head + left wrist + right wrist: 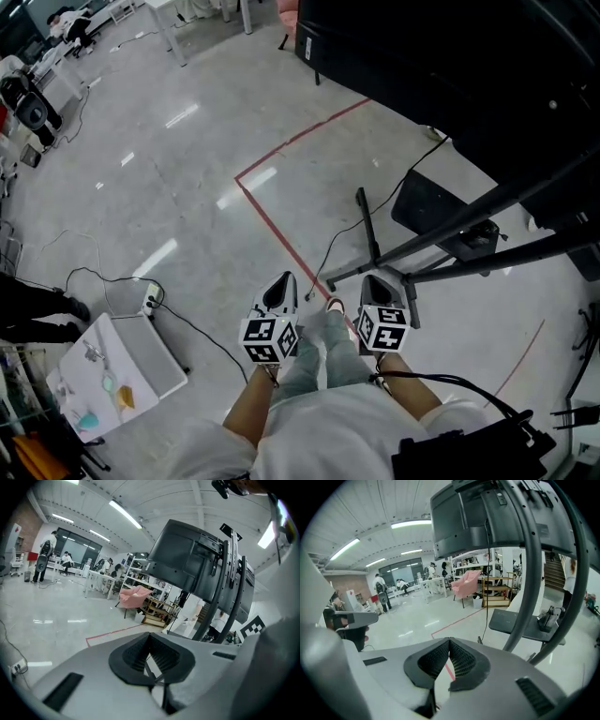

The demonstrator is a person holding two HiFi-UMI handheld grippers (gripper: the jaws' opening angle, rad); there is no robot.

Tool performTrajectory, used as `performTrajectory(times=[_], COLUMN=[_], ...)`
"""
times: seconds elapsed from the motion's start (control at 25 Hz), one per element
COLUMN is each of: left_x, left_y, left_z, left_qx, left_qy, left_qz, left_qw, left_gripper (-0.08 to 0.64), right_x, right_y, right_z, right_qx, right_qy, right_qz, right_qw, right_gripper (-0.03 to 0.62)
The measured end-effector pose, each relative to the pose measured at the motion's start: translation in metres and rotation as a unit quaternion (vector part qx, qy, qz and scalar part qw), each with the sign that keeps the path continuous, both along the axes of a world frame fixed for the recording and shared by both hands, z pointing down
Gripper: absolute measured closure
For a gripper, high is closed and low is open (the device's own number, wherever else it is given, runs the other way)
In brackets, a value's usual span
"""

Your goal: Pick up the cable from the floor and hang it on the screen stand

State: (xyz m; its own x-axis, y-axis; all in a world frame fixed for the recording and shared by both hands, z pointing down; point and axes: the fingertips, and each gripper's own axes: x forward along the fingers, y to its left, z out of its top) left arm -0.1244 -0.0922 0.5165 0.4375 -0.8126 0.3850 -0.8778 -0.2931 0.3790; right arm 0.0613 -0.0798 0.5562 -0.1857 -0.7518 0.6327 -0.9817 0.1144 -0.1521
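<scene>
Black cable lies on the floor ahead of your right tongs, beside the stand. Your left tongs and right tongs are both closed, empty.

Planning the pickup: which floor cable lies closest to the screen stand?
The black cable crossing the stand's base bar; the other cable runs from the power strip at left.

Head view looks steeply down from standing height; the 2 gripper views face forward and upward — all 3 share the nearby screen stand.
</scene>
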Motion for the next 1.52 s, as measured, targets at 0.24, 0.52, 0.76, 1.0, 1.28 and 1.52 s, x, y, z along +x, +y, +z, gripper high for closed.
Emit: performTrajectory(times=[0.24,0.52,0.76,1.0,1.28,1.52], left_x=[0.042,0.073,0.111,0.154,0.206,0.232], left_y=[-0.033,-0.055,-0.085,-0.138,-0.185,-0.222], left_z=[0.031,0.116,0.239,0.374,0.524,0.625], left_qx=[-0.018,-0.039,-0.03,-0.001,0.025,0.044], left_qy=[-0.017,-0.034,-0.043,-0.038,-0.051,-0.092], left_qz=[0.04,0.09,0.118,0.139,0.217,0.267], left_qw=[0.9989,0.9946,0.9916,0.9895,0.9745,0.9582], left_gripper=[0.557,0.557,0.557,0.554,0.489,0.435], right_x=[0.026,0.046,0.071,0.103,0.137,0.145], right_y=[-0.026,-0.045,-0.065,-0.091,-0.114,-0.144], right_z=[0.027,0.107,0.209,0.328,0.476,0.554], right_qx=[-0.015,-0.041,-0.042,-0.028,-0.014,0.021], right_qy=[-0.006,-0.007,-0.009,-0.015,-0.026,-0.038], right_qz=[0.015,0.024,0.053,0.088,0.119,0.119], right_qw=[1.0,0.999,0.998,0.996,0.992,0.992], right_gripper=[0.574,0.574,0.574,0.574,0.574,0.574])
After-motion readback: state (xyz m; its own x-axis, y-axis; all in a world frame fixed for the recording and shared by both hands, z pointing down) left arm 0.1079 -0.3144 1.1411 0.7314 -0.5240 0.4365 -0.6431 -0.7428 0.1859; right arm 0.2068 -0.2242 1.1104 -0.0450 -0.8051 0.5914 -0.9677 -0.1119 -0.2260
